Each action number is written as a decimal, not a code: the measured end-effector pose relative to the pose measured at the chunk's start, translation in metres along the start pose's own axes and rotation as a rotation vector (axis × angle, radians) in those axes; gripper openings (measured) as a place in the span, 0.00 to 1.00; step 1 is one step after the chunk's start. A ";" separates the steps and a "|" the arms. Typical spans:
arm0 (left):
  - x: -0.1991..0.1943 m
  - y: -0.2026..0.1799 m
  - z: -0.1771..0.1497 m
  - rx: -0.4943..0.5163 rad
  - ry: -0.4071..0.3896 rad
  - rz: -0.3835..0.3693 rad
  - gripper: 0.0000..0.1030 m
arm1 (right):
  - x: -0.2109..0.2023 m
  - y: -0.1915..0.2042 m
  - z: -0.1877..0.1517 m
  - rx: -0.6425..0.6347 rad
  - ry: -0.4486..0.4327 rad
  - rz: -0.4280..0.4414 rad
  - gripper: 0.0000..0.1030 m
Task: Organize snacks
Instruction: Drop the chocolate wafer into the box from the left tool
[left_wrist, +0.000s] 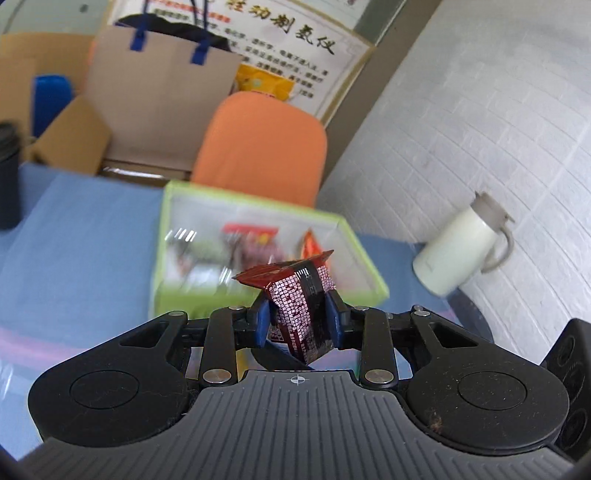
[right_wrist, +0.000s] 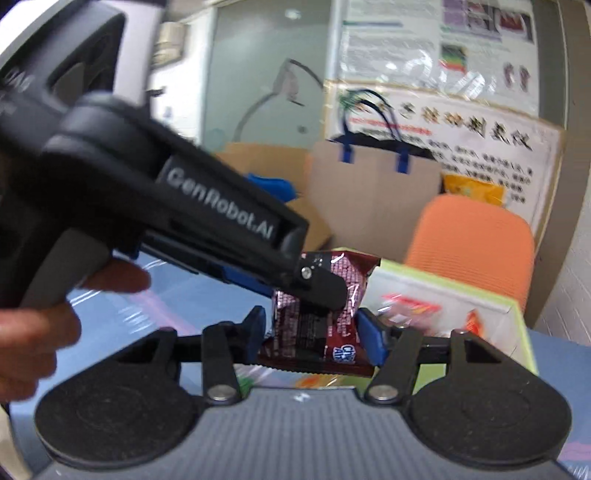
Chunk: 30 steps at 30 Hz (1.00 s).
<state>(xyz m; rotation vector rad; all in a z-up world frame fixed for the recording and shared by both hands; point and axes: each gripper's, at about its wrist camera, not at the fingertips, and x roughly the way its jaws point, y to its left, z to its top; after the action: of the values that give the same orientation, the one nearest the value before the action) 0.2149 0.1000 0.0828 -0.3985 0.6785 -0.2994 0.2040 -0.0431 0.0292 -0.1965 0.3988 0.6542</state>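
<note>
My left gripper (left_wrist: 297, 319) is shut on a dark red snack packet (left_wrist: 301, 310) and holds it above the blue table, just short of the green-rimmed box (left_wrist: 162, 236). The box holds several snack packets (left_wrist: 251, 242). In the right wrist view the left gripper (right_wrist: 321, 284) reaches in from the left with the same packet (right_wrist: 314, 325). The packet's lower end hangs between the blue fingers (right_wrist: 371, 339) of my right gripper (right_wrist: 312, 339). I cannot tell if those fingers press it. The box (right_wrist: 517, 306) lies just beyond, to the right.
An orange chair (left_wrist: 266, 147) stands behind the box. A white jug (left_wrist: 461, 247) stands at the table's right by the wall. A brown paper bag (left_wrist: 159, 85) and cardboard boxes (left_wrist: 70, 140) sit at the back left, with a dark cup (left_wrist: 7, 177) at the far left.
</note>
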 end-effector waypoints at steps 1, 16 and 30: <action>0.014 -0.001 0.014 0.011 0.001 -0.002 0.07 | 0.012 -0.013 0.007 0.014 0.011 0.002 0.64; 0.050 0.051 0.047 0.031 -0.107 0.113 0.65 | 0.065 -0.065 0.015 0.128 0.001 0.029 0.99; -0.050 0.075 -0.059 0.062 -0.065 0.217 0.73 | -0.022 0.026 -0.064 0.079 0.078 0.199 1.00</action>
<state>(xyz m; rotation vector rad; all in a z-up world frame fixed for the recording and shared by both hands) 0.1492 0.1703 0.0345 -0.2714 0.6406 -0.1007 0.1526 -0.0542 -0.0213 -0.1084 0.5225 0.8263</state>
